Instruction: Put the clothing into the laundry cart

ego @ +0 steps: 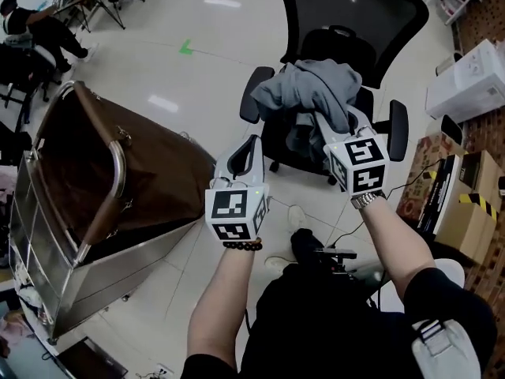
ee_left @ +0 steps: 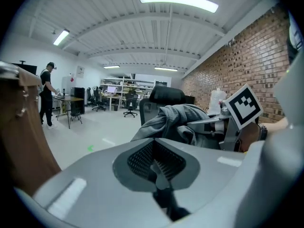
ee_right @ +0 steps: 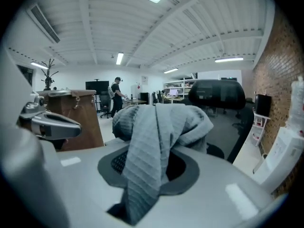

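Clothing lies bunched on the office chair, one fold running lengthwise along the right hand-held gripper, which pinches it; the left hand-held gripper, pressed together and empty, hangs near the laundry cart.

Office; desks, swivel chairs

A black mesh-backed office chair stands on the pale glossy floor, with a green tape mark off to its left. Brown cardboard boxes and a white box sit by the red brick wall.
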